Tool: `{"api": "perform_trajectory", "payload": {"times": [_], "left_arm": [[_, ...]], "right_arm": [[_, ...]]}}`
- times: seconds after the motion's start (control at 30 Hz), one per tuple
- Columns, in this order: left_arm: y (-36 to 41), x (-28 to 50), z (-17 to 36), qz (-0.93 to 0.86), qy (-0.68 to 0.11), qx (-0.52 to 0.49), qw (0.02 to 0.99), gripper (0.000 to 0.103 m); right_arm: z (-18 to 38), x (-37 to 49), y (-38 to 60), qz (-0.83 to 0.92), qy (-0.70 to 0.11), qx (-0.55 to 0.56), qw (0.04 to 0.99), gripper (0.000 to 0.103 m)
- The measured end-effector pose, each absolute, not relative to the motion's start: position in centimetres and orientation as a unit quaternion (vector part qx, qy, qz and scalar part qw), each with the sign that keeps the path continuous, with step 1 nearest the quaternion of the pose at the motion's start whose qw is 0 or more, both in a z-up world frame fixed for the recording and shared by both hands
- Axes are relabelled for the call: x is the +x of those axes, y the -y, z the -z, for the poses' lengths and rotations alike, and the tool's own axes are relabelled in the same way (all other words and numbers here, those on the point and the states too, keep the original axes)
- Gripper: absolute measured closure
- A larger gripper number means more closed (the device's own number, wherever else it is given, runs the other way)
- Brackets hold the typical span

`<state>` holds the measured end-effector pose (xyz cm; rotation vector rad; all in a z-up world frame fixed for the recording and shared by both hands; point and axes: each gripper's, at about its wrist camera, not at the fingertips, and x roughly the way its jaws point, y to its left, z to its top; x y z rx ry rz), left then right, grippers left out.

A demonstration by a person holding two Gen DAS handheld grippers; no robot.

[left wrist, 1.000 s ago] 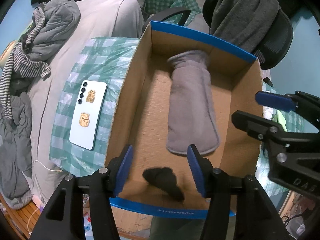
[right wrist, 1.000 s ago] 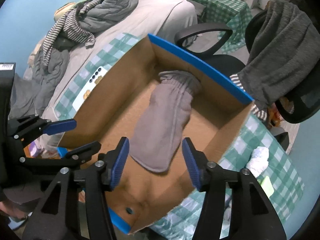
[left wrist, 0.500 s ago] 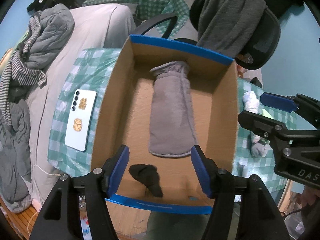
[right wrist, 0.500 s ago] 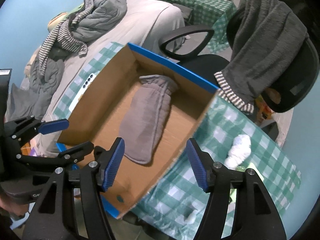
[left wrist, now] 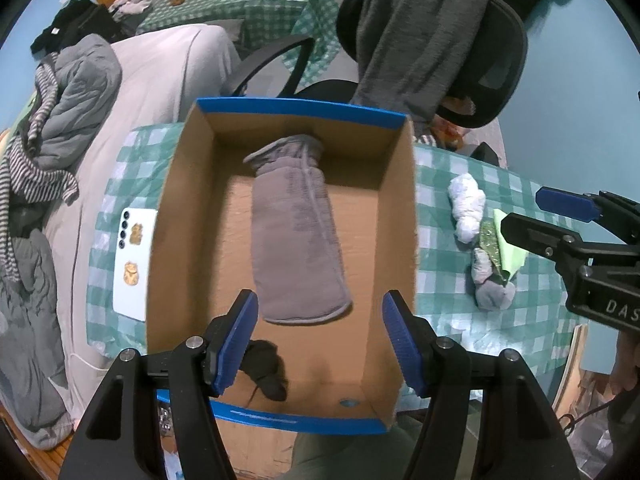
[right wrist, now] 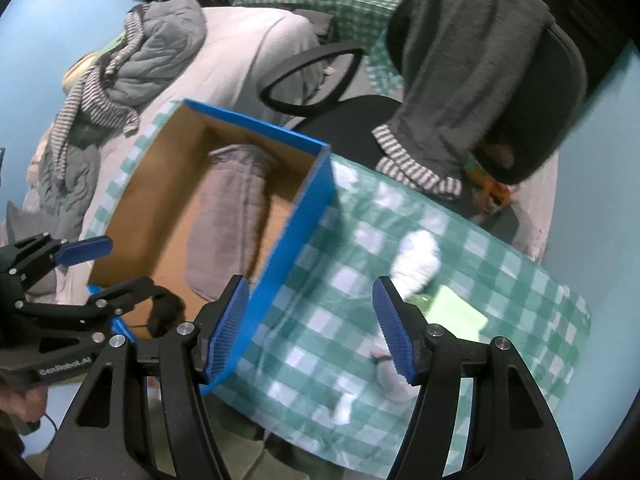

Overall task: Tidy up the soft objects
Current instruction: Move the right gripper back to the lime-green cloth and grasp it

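Note:
A cardboard box (left wrist: 188,184) with a blue rim stands on the green checked tablecloth. Inside it lie a long grey padded mitt (left wrist: 298,240) and, near the front wall, a small black sock (left wrist: 266,368). My left gripper (left wrist: 320,320) hangs open over the front of the box with nothing between its fingers. To the right of the box lie a white rolled sock (left wrist: 466,204) and a grey sock (left wrist: 490,280). My right gripper (right wrist: 310,308) is open and empty above the cloth, just right of the box wall (right wrist: 288,216), with the white sock (right wrist: 416,264) ahead of it.
A white phone (left wrist: 134,264) lies left of the box. A green paper (left wrist: 508,248) sits by the socks. Behind the table stands an office chair (left wrist: 500,60) draped with a grey towel. A bed (left wrist: 172,68) piled with clothes is at the left.
Both grippers have risen and shifted right. The right gripper has moved from over the box to over the tablecloth beside it. Both pairs of jaws stand a little wider.

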<state>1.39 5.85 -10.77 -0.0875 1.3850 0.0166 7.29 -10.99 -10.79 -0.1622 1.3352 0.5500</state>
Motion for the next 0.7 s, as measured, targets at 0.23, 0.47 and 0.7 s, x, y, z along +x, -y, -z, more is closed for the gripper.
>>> {"api": "perform_trajectory", "payload": {"times": [0.23,0.47,0.7], "left_arm": [[-2.9,2.4,10.6,0.014,-0.636,-0.024,0.771,0.037],[0.0,3.4,10.6,0.032,-0.636,-0.005,0.771,0.037],[3.3,4.7,10.9,0.046,-0.634,0.026,0.771,0.037]], "right_arm": [[11.6,7.9,15.2,-0.218,-0.622,-0.057,0.75,0.038],[12.4,8.3,19.2,-0.192,-0.631,-0.045,0.75,0.038],[13.9,8.7,22.4,-0.173,-0.641,-0.023,0.747,0.038]]}}
